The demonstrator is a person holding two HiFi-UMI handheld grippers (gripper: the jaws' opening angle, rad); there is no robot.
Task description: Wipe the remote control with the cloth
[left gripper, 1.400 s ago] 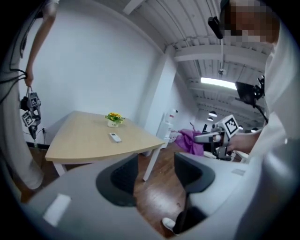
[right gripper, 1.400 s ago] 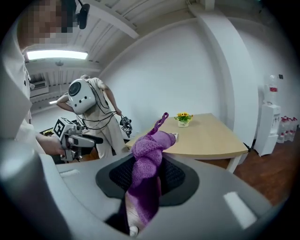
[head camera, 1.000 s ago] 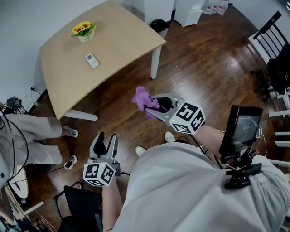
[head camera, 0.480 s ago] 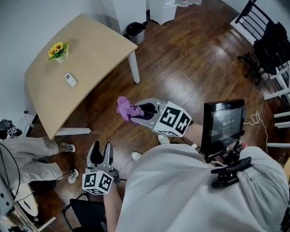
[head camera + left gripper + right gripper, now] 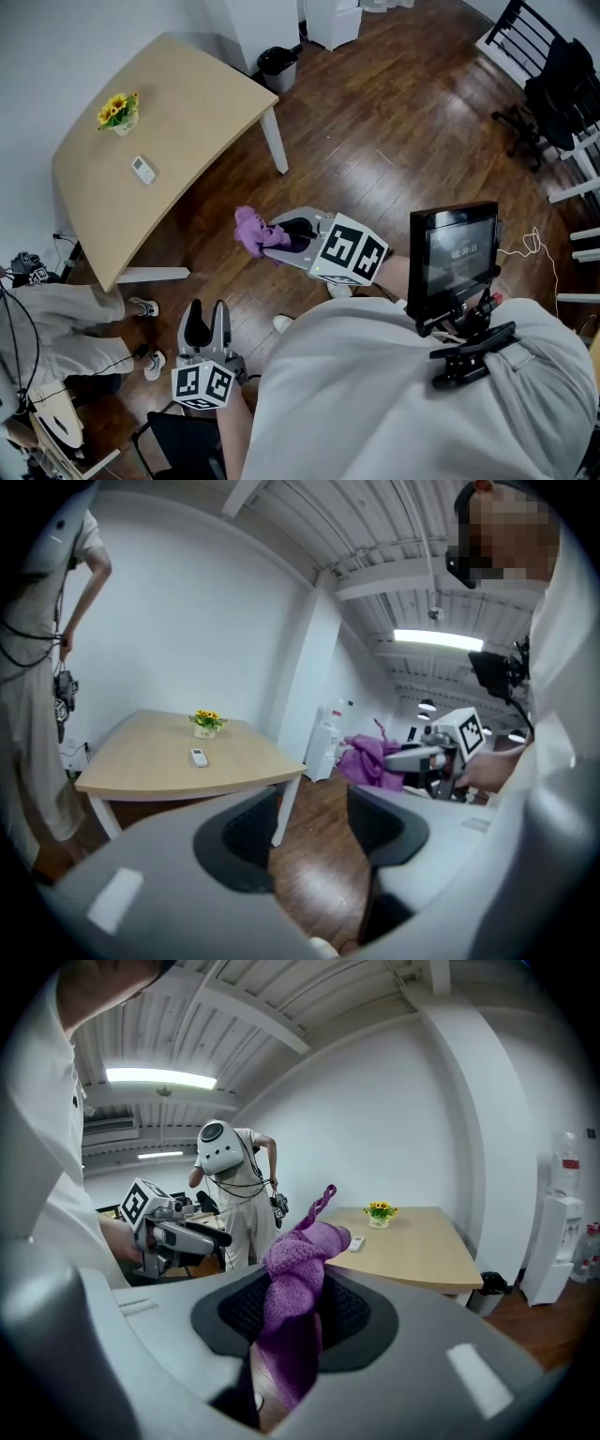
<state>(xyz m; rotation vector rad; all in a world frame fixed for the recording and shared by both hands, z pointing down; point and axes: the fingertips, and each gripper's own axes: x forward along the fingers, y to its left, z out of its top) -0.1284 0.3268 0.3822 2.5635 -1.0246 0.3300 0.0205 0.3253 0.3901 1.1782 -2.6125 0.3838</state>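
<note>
A small white remote control (image 5: 143, 170) lies on the light wooden table (image 5: 187, 122), near a pot of yellow flowers (image 5: 117, 111); it also shows far off as the remote control (image 5: 199, 757) and the remote control (image 5: 357, 1243). My right gripper (image 5: 274, 233) is shut on a purple cloth (image 5: 251, 230), held in the air over the floor, well short of the table. The cloth (image 5: 295, 1288) bulges out between the jaws. My left gripper (image 5: 203, 320) hangs lower and nearer my body, open and holding nothing.
Dark wooden floor (image 5: 375, 141) lies between me and the table. A black bin (image 5: 277, 66) stands past the table's corner. Another person (image 5: 66, 319) stands at the left. Black chairs (image 5: 553, 84) are at the right. A monitor (image 5: 455, 253) hangs at my chest.
The view has swung so the table sits further left. My right gripper with the cloth has shifted left and down in view; the left gripper stays low and open.
</note>
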